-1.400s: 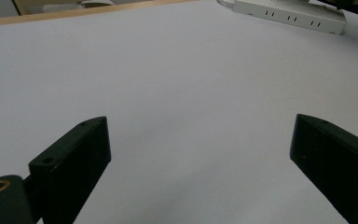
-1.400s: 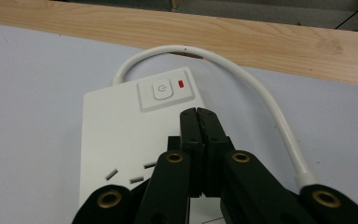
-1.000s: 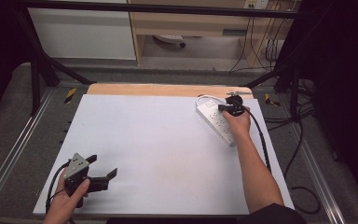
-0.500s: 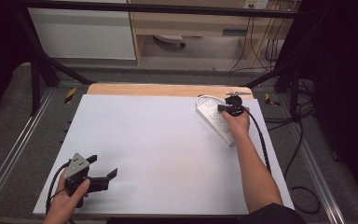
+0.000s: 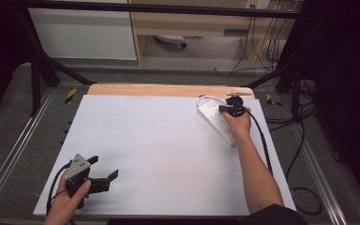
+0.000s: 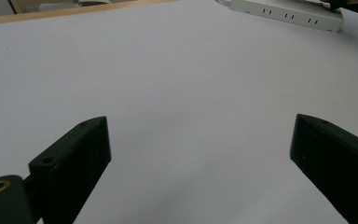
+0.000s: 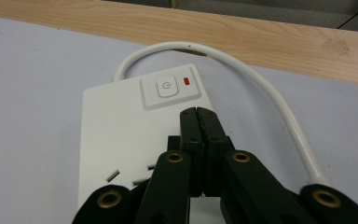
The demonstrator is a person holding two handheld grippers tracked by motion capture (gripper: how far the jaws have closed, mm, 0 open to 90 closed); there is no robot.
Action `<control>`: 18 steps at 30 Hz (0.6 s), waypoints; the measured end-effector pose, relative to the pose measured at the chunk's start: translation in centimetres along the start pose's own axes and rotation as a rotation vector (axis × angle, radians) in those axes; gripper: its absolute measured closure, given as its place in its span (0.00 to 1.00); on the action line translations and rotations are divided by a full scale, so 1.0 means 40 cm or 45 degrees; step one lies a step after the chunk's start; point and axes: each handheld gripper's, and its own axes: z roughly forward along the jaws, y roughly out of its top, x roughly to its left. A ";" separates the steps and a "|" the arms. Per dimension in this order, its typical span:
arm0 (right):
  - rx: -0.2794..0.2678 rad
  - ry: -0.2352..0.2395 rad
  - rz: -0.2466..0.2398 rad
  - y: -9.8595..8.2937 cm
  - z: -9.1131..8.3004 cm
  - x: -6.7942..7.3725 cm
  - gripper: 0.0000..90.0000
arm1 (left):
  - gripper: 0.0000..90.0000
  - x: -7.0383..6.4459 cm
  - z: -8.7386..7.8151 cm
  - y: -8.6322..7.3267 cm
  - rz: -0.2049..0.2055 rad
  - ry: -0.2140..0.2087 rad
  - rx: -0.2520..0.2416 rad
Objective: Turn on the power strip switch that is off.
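Holding as before: right gripper point(image 7: 199, 112) jaws pressed together over power strip point(image 7: 135, 140); left gripper point(image 5: 104, 171) spread.

Power strip point(image 7: 121, 140) smooth white plastic; mat point(image 5: 159, 150) matt, perhaps paper; table edge point(image 7: 270, 42) wood.

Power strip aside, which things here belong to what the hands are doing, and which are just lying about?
In the job:
- power strip, its switch with red light on
- right gripper, jaws shut, poised over the strip

Lying about:
- left gripper, jaws apart, idle at the near left
- floor cables beside the table
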 end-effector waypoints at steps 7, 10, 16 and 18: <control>0.008 -0.005 -0.008 0.000 0.000 0.003 1.00 | 0.06 0.000 0.001 0.000 0.003 -0.001 0.001; 0.011 -0.004 -0.010 0.001 0.000 0.003 1.00 | 0.06 -0.001 0.000 0.000 0.001 -0.002 -0.001; 0.019 -0.002 -0.017 0.003 0.001 0.002 1.00 | 0.06 0.000 0.000 0.000 0.002 -0.001 0.000; 0.025 -0.002 -0.018 0.001 0.004 0.004 1.00 | 0.06 -0.001 0.000 0.000 0.001 -0.002 -0.001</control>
